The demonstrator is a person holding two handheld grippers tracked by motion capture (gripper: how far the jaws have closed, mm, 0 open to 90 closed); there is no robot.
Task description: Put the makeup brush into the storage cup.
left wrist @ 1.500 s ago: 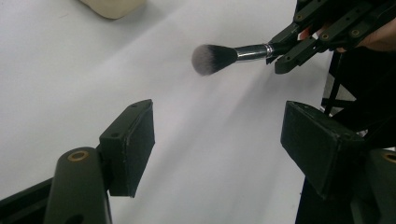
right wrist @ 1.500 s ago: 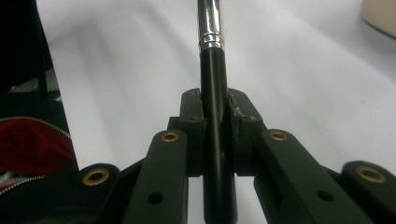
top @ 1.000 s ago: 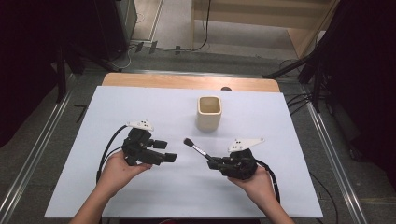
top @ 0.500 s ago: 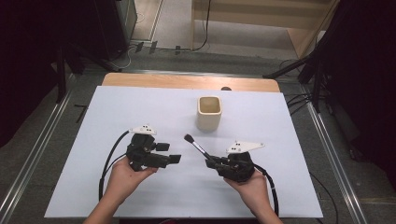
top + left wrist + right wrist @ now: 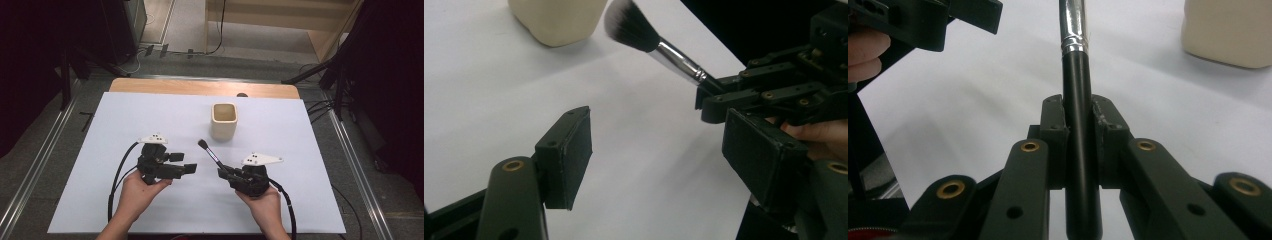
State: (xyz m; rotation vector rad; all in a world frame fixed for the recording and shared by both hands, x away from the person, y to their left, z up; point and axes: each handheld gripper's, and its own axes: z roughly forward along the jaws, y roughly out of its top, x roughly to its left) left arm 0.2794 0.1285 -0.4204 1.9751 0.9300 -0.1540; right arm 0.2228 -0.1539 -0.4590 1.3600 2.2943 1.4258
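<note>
Makeup brush (image 5: 210,154): was clamped by its black handle in the right gripper (image 5: 223,171), bristle head raised and pointing toward the cream cup (image 5: 223,121).
Brush grip: the right gripper view showed both pads pressed flat on the handle (image 5: 1079,145), just behind the silver ferrule (image 5: 1072,25); the hold looked centred and square.
Right gripper: jaws were closed on the handle, with no gap visible.
Left gripper (image 5: 189,169): jaws stood apart with nothing between them, beside the brush and not touching it.
Cup: stood upright on the white table sheet (image 5: 150,115), beyond the brush tip and apart from it, mouth open upward.
Step judged in hand: carrying the brush to the cup, probably for insertion.
Recommended technique: the grip should have been kept firm while the brush was tilted toward vertical above the cup mouth.
Release: the jaws should have opened only once the lower end was inside the rim.
Risk: a sideways approach could have tipped the cup; the free left gripper could have steadied its wall.
</note>
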